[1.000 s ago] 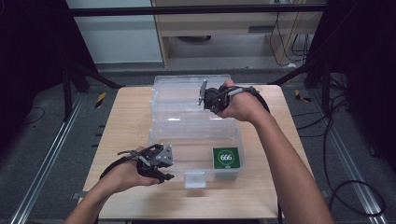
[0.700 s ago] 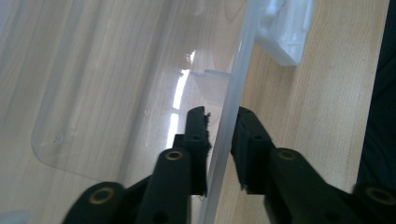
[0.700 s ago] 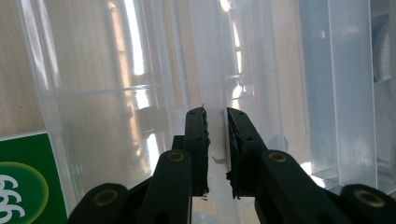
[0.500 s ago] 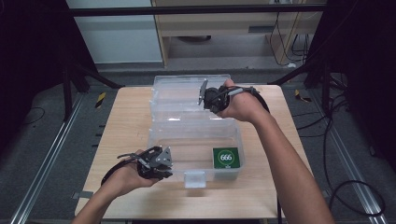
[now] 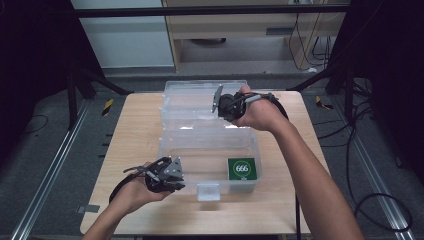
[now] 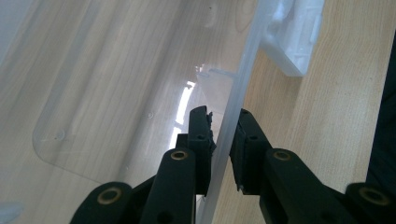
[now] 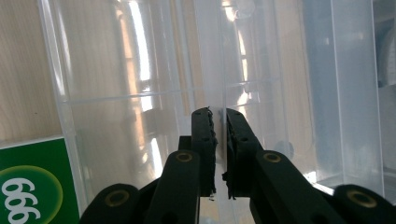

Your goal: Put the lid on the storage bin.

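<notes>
A clear plastic box (image 5: 172, 150) stands open on the wooden table (image 5: 135, 130), its lid (image 5: 190, 95) raised at the far side. Inside at the right lies a green card marked 666 (image 5: 242, 168), seen through the plastic (image 7: 28, 186) in the right gripper view. My left gripper (image 5: 172, 175) is at the box's front left corner; its jaws (image 6: 224, 114) pinch the clear front wall (image 6: 238, 79). My right gripper (image 5: 218, 102) holds the lid's upper edge, jaws (image 7: 218, 114) nearly together on the thin clear sheet (image 7: 219, 56).
A white latch (image 5: 208, 191) hangs on the box's front wall, to the right of my left gripper, and appears as a white block (image 6: 292, 35) beyond the jaws. Bare tabletop lies left of the box. A dark floor with cables surrounds the table.
My left gripper has drifted slightly toward the near table edge at the box's front wall. The right gripper and lid hold still.
</notes>
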The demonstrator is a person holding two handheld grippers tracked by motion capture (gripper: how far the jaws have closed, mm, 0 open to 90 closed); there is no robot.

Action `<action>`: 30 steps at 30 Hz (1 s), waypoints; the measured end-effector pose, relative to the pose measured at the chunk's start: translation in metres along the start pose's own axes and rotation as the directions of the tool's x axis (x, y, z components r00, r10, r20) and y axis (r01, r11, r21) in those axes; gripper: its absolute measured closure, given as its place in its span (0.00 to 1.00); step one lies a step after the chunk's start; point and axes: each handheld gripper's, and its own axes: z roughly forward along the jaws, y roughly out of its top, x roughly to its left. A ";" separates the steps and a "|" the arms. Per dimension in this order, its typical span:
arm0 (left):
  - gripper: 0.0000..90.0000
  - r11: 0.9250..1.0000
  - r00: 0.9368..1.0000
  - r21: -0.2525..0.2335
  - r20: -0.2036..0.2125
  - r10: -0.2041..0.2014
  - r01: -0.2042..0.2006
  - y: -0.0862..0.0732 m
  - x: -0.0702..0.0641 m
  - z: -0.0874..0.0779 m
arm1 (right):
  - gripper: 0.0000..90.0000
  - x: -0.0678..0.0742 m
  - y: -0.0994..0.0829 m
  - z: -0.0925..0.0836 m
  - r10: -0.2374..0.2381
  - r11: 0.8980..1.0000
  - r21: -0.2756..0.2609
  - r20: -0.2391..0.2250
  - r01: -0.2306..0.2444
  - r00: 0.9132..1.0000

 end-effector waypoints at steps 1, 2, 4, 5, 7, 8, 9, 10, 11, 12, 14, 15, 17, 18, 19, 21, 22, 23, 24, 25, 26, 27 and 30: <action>0.88 1.000 1.000 -0.002 -0.002 -0.003 0.003 0.000 0.000 0.000 | 0.94 0.000 0.000 0.000 0.002 1.000 -0.009 0.001 -0.002 1.000; 0.87 1.000 1.000 -0.010 -0.003 -0.012 0.011 -0.001 0.000 0.000 | 0.94 0.001 -0.001 -0.001 0.012 1.000 -0.016 -0.006 -0.012 1.000; 0.87 1.000 1.000 -0.015 0.001 -0.016 0.016 -0.001 0.000 0.001 | 0.95 0.001 -0.002 -0.002 0.012 1.000 -0.025 -0.009 -0.012 1.000; 0.87 1.000 1.000 -0.023 0.003 -0.020 0.020 -0.002 0.001 0.001 | 0.95 0.001 -0.002 -0.002 0.012 1.000 -0.025 -0.009 -0.012 1.000; 0.87 0.999 1.000 -0.029 0.003 -0.025 0.025 -0.003 0.001 0.001 | 0.95 0.002 -0.003 -0.003 0.012 0.999 -0.035 -0.006 -0.012 1.000; 0.87 0.999 1.000 -0.026 0.000 -0.019 0.019 -0.002 0.001 0.001 | 0.95 0.003 -0.003 -0.003 0.011 0.999 -0.038 -0.001 -0.011 1.000; 0.87 0.999 1.000 -0.024 -0.001 -0.021 0.021 -0.002 0.001 0.001 | 0.95 0.004 -0.002 -0.004 0.012 0.999 -0.044 0.001 -0.012 1.000; 0.87 1.000 1.000 -0.023 0.000 -0.019 0.019 -0.002 0.001 0.001 | 0.95 0.005 -0.002 -0.005 0.014 0.999 -0.048 0.000 -0.014 1.000; 0.87 0.999 1.000 -0.028 0.000 -0.028 0.028 -0.002 0.001 0.002 | 0.95 0.007 -0.003 -0.007 0.014 0.998 -0.056 0.001 -0.014 1.000; 0.87 0.999 1.000 -0.029 0.000 -0.028 0.028 -0.002 0.001 0.002 | 0.95 0.007 -0.003 -0.007 0.014 0.998 -0.056 0.001 -0.014 1.000; 0.87 0.999 1.000 -0.029 -0.001 -0.027 0.027 -0.002 0.001 0.002 | 0.95 0.007 -0.003 -0.009 0.008 0.999 -0.052 0.001 -0.008 1.000; 0.87 0.999 1.000 -0.029 -0.001 -0.027 0.027 -0.002 0.001 0.002 | 0.95 0.007 -0.003 -0.009 0.006 0.999 -0.047 0.010 -0.006 1.000; 0.86 0.999 0.999 -0.038 0.000 -0.038 0.038 -0.002 0.004 0.002 | 0.95 0.007 -0.002 -0.006 0.008 0.999 -0.035 0.030 -0.007 1.000; 0.86 0.999 0.999 -0.038 0.000 -0.038 0.038 -0.002 0.004 0.002 | 0.95 0.007 -0.002 -0.006 0.008 0.999 -0.035 0.030 -0.007 1.000; 0.86 0.998 0.999 -0.042 -0.002 -0.040 0.040 -0.002 0.004 0.003 | 0.95 0.006 -0.002 -0.006 0.007 0.999 -0.036 0.030 -0.006 1.000; 0.86 0.999 0.999 -0.039 -0.004 -0.036 0.036 -0.001 0.004 0.003 | 0.95 0.004 -0.003 -0.005 0.016 0.999 -0.045 0.024 -0.015 1.000; 0.86 0.998 0.999 -0.042 -0.003 -0.038 0.037 -0.001 0.005 0.004 | 0.95 0.003 -0.003 -0.006 0.022 0.998 -0.059 0.018 -0.021 1.000; 0.86 0.998 0.999 -0.042 -0.003 -0.038 0.037 -0.001 0.005 0.004 | 0.95 0.003 -0.003 -0.006 0.022 0.998 -0.059 0.018 -0.021 1.000; 0.86 0.998 0.999 -0.046 -0.003 -0.037 0.037 -0.002 0.005 0.004 | 0.95 0.003 -0.003 -0.006 0.017 0.998 -0.057 0.020 -0.016 1.000; 0.86 0.998 0.999 -0.048 -0.001 -0.038 0.038 -0.002 0.005 0.004 | 0.95 0.005 -0.003 -0.006 0.014 0.998 -0.061 0.030 -0.012 0.999; 0.86 0.998 0.999 -0.045 -0.002 -0.035 0.035 -0.002 0.005 0.004 | 0.95 0.005 -0.003 -0.006 0.014 0.998 -0.061 0.030 -0.012 0.999; 0.86 0.998 0.999 -0.044 -0.001 -0.035 0.035 -0.001 0.005 0.004 | 0.95 0.007 -0.002 -0.007 0.009 0.998 -0.061 0.039 -0.006 0.999; 0.86 0.998 0.999 -0.043 -0.003 -0.038 0.037 -0.001 0.004 0.004 | 0.96 0.011 -0.003 -0.009 0.010 0.997 -0.074 0.054 -0.006 0.998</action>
